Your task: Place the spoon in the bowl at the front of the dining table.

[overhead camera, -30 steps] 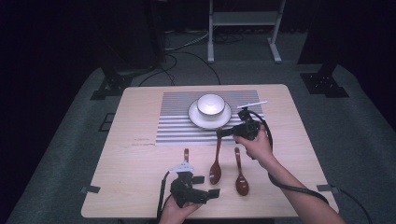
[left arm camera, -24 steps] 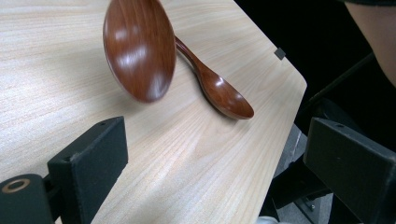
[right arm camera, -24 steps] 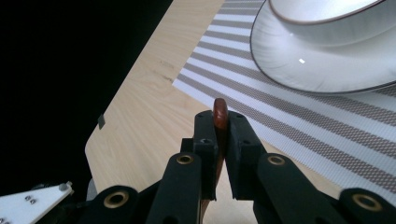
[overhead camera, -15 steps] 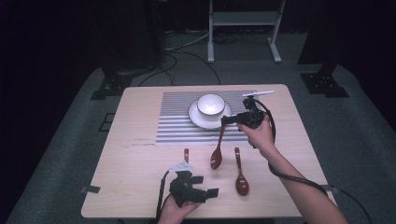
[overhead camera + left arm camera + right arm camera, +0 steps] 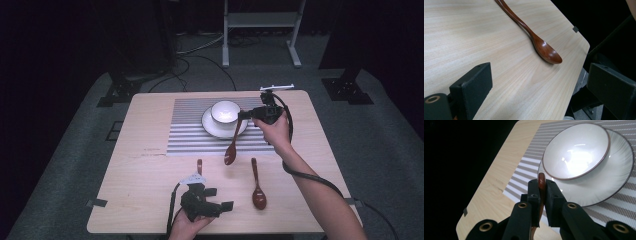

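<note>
My right gripper is shut on the handle end of a brown wooden spoon, which hangs bowl-down over the front edge of the placemat. In the right gripper view the spoon's handle is pinched between the jaws, just in front of the white bowl on its white plate. My left gripper rests open at the table's front edge. Its wide-apart jaws in the left gripper view frame a second brown spoon that lies flat on the wood.
A grey striped placemat lies under the plate and bowl. A third spoon's handle sticks out behind the left gripper. The table's front right corner is close to the lying spoon. A white metal stand stands beyond the table.
My right gripper has risen and moved back toward the bowl, taking the spoon off the table so that it now hangs free. The left gripper has stayed in place.
</note>
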Tool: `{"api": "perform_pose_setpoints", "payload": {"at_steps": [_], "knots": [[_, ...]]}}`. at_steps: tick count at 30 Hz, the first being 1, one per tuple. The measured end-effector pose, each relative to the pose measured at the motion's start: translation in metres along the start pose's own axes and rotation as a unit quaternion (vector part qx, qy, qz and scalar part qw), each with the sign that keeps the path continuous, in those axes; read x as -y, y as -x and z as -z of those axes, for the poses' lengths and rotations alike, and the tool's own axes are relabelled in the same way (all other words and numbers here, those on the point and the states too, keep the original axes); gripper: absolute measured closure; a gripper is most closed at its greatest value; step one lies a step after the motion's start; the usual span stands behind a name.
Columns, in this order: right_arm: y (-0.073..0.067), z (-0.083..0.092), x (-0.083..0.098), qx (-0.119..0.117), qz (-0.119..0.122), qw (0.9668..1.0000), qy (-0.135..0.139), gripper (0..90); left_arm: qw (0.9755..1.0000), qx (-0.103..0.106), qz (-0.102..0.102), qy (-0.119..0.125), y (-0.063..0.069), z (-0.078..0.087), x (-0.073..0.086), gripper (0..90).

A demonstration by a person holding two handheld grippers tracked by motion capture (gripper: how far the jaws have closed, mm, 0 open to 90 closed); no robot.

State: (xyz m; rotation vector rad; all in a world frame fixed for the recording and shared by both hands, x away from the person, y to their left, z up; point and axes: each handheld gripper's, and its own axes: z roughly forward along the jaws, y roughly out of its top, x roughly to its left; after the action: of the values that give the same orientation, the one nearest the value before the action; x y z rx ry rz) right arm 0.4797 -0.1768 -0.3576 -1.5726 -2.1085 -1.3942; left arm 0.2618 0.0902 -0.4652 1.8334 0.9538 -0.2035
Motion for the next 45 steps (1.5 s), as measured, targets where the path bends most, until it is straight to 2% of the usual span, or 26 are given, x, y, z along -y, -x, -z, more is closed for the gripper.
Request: {"api": "perform_pose_setpoints", "payload": {"at_steps": [6, 21, 26, 29, 30, 37, 38, 39, 42, 45], "knots": [[0.003, 0.000, -0.013, 0.009, -0.012, 0.9997, 0.019, 82.5, 1.0000, 0.000, 0.000, -0.001, -0.001, -0.001, 0.000, 5.3], [-0.004, 0.001, -0.048, 0.040, -0.030, 0.9967, 0.064, 82.6, 1.0000, 0.001, 0.000, 0.001, 0.000, 0.001, 0.000, 5.3], [-0.005, 0.002, -0.061, 0.061, -0.041, 0.9932, 0.090, 82.6, 1.0000, 0.001, 0.001, 0.004, 0.000, 0.002, 0.001, 5.3], [-0.004, 0.001, -0.065, 0.072, -0.045, 0.9918, 0.096, 82.6, 1.0000, 0.001, 0.001, 0.005, 0.000, 0.003, 0.001, 5.3], [-0.004, 0.000, -0.068, 0.079, -0.049, 0.9903, 0.104, 82.5, 1.0000, 0.001, 0.000, 0.005, 0.000, 0.004, 0.001, 5.3], [-0.003, -0.003, -0.075, 0.092, -0.054, 0.9860, 0.128, 82.7, 1.0000, 0.001, 0.000, 0.006, 0.001, 0.005, 0.001, 5.3], [-0.003, -0.003, -0.076, 0.106, -0.047, 0.9831, 0.141, 82.6, 1.0000, 0.002, -0.001, 0.006, 0.001, 0.005, 0.001, 5.3], [-0.003, -0.003, -0.076, 0.106, -0.047, 0.9831, 0.141, 82.6, 1.0000, 0.002, -0.001, 0.006, 0.001, 0.005, 0.001, 5.3], [0.002, -0.003, -0.076, 0.113, -0.055, 0.9796, 0.157, 82.6, 1.0000, 0.001, -0.002, 0.005, 0.002, 0.005, 0.001, 5.3], [0.005, -0.004, -0.075, 0.118, -0.058, 0.9778, 0.163, 82.6, 1.0000, 0.001, -0.002, 0.005, 0.002, 0.005, 0.001, 5.3]]}}
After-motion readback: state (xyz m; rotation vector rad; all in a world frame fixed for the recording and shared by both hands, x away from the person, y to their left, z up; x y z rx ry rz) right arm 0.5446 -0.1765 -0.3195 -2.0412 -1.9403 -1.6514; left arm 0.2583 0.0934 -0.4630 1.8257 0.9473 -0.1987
